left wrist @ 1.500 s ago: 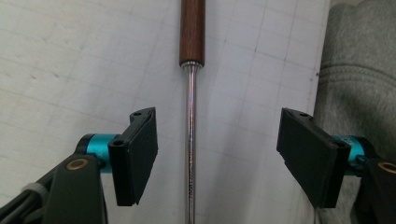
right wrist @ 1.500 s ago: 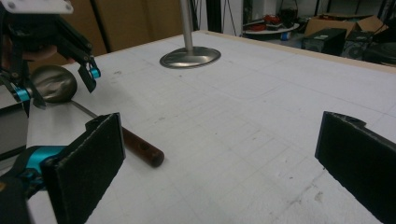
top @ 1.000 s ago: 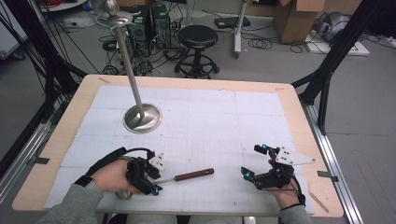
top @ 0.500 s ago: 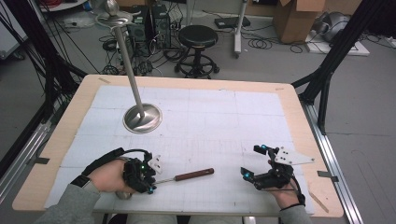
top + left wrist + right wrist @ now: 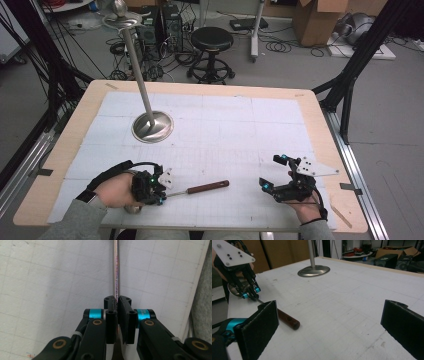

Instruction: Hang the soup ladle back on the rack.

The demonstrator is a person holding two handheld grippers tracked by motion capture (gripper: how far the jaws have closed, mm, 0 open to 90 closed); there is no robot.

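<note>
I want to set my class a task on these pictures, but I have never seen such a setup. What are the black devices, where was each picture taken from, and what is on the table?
A person holds a two-jaw gripper in each hand. One camera looks down from above; one rides on each gripper, looking along its jaws. On the white gridded table stands a metal stand with a tall pole. A ladle with a brown wooden handle lies near the front. The left gripper has just been closing and now pinches the ladle's thin metal shaft. The right gripper is open and holds nothing.

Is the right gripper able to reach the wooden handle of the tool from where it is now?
Probably yes. The right gripper stands open, and bare mat lies between it and the wooden handle. The left gripper pinches the metal shaft at the other end, so the handle stays free.
</note>
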